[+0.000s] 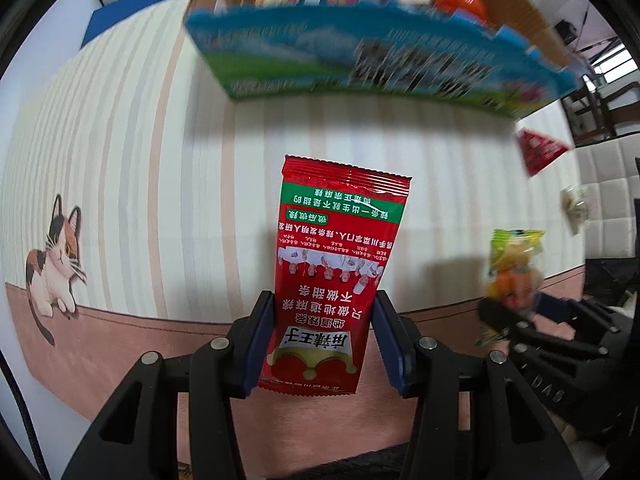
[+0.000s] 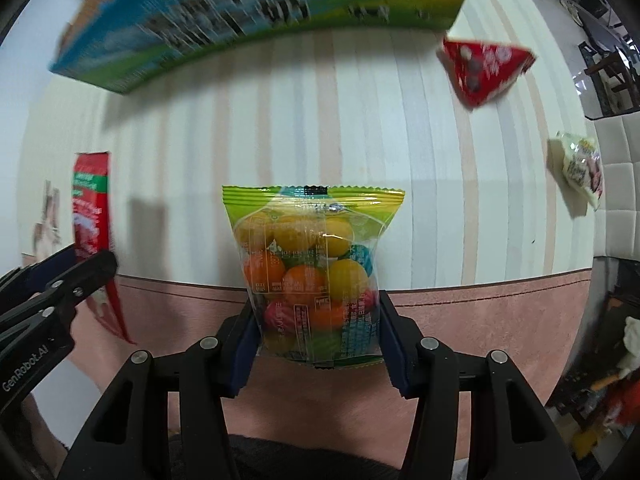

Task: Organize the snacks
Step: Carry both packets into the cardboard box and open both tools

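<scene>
My left gripper [image 1: 322, 316] is shut on a red spicy-strip snack packet [image 1: 332, 264], held upright above the striped tablecloth. My right gripper [image 2: 316, 320] is shut on a clear bag of coloured candy balls [image 2: 310, 276]. Each held snack shows in the other view: the candy bag [image 1: 514, 268] at the right of the left wrist view, the red packet [image 2: 90, 208] at the left of the right wrist view. A blue-and-green cardboard box [image 1: 360, 60] holding several snacks stands ahead, also in the right wrist view [image 2: 240, 12].
A red triangular snack packet [image 2: 484, 68] and a white packet [image 2: 580, 168] lie on the table to the right; both show in the left wrist view [image 1: 538, 150] [image 1: 576, 204]. A cat print [image 1: 52, 256] marks the cloth's left side. Chairs stand beyond the table.
</scene>
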The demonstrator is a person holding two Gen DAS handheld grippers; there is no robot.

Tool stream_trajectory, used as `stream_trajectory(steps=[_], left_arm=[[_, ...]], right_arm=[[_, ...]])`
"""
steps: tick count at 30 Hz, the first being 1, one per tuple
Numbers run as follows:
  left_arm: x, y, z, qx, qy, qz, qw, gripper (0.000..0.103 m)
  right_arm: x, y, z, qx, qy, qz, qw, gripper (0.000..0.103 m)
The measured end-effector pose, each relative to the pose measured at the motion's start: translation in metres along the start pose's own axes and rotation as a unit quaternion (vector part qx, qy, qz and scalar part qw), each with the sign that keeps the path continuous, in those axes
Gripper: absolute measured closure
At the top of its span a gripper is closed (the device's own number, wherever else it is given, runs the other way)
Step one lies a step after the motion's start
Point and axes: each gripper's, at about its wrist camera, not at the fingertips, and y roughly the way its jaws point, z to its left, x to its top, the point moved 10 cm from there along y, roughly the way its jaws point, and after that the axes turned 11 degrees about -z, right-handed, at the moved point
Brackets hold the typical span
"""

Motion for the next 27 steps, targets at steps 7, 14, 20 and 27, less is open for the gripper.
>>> stream_trajectory(steps=[7, 14, 20, 27], left_arm=[[0.057, -0.053, -0.021, -0.053, -0.010, -0.045, 0.9975, 0.057], [0.145, -0.083, -0.042, -0.078, -0.009, -0.087, 0.9931, 0.057], [0.229, -0.061, -0.050, -0.079, -0.002, -0.079, 0.9938, 0.057], [0.284, -0.004, -0.053, -0.078, -0.010, -0.027, 0.9966, 0.055]], right_arm=[[0.038, -0.064, 0.012, 0.048, 0.014, -0.055, 0.997, 0.047], [0.136, -0.130, -0.024, 0.073, 0.027, -0.111, 0.991, 0.047], [0.227, -0.131, -0.043, 0.071, 0.032, -0.131, 0.988, 0.047], [0.280, -0.082, -0.056, 0.058, 0.042, -0.104, 0.992, 0.047]])
